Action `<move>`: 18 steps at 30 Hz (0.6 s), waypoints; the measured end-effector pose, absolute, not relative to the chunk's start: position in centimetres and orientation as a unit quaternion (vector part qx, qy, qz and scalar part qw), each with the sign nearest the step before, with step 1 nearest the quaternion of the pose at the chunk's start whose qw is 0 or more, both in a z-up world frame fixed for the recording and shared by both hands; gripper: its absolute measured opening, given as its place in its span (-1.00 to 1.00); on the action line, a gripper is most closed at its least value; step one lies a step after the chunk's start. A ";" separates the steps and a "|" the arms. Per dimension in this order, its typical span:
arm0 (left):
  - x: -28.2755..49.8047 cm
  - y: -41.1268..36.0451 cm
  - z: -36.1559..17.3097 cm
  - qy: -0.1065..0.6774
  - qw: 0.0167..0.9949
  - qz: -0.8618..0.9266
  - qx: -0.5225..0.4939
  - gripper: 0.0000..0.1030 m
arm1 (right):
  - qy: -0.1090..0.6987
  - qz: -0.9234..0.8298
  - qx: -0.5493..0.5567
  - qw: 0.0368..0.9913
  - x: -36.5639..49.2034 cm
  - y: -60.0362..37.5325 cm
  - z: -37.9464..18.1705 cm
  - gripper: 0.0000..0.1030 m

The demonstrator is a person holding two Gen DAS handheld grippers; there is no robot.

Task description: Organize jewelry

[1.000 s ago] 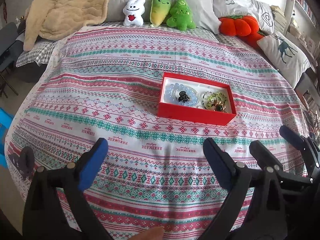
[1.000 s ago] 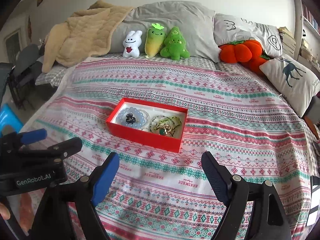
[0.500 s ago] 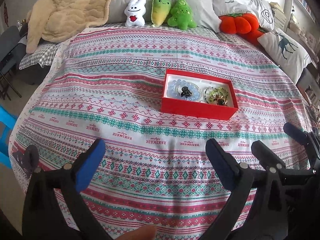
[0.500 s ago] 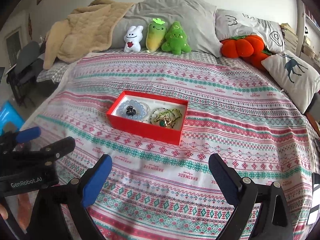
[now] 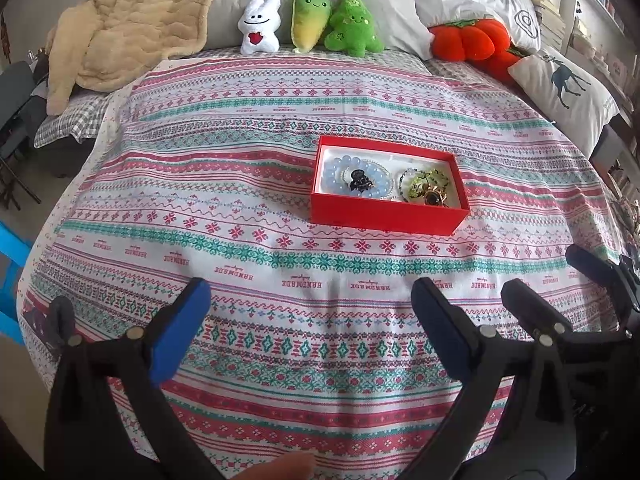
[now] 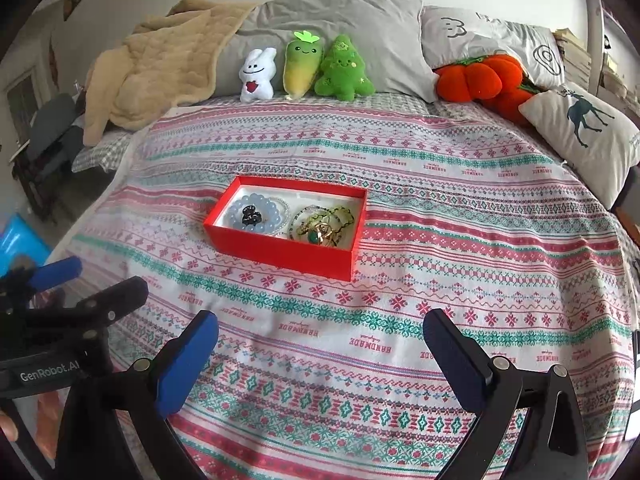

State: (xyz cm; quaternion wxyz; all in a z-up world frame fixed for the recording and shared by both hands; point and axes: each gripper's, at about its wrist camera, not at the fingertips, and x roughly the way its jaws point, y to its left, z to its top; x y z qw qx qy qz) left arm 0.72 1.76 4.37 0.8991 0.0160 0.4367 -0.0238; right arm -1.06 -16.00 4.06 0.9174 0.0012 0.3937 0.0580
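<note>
- The left gripper (image 5: 310, 324) hovers over the patterned bedspread (image 5: 280, 152) with its blue-padded jaws spread wide and nothing between them.
- The right gripper (image 6: 320, 356) also hangs above the spread, well short of the box; its jaws are opening, and only cloth shows in the gap.
- The red box (image 5: 384, 216) sits on the bedspread near the middle of the bed, apart from both grippers. In its left half lies a pale blue bead bracelet (image 5: 340, 178) with a small black piece (image 5: 359, 180) inside its ring; in the right half lies a tangle of green beads (image 5: 426, 182) with a gold-rimmed dark pendant on top.
- The right wrist view shows that pendant as a green stone in a gold setting (image 6: 320, 236); the left wrist view shows it only as a dark blob.
- The left wrist view takes in the right gripper's fingers at its right edge, and a fingertip (image 5: 280, 468) at the bottom edge.
- The right wrist view shows the left gripper from the side at its left edge, with its printed label and part of a hand (image 6: 8, 426) below it, which the left view does not give.
- Both views show the head of the bed: a white bunny plush (image 6: 258, 76), two green plushes, an orange pumpkin cushion (image 6: 476, 76), a deer pillow (image 6: 588, 136) and a beige blanket (image 6: 160, 72).
</note>
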 end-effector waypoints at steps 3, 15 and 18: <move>0.8 1.7 4.4 0.436 0.899 -0.024 0.015 0.94 | 0.393 0.059 0.003 0.918 -1.0 -16.1 4.2 1.00; 0.7 1.7 4.2 0.441 0.897 -0.024 0.010 0.94 | 0.394 0.059 0.003 0.917 -0.9 -16.0 4.1 1.00; 0.7 1.8 4.2 0.441 0.897 -0.024 0.011 0.94 | 0.395 0.059 0.002 0.917 -0.9 -16.0 4.1 1.00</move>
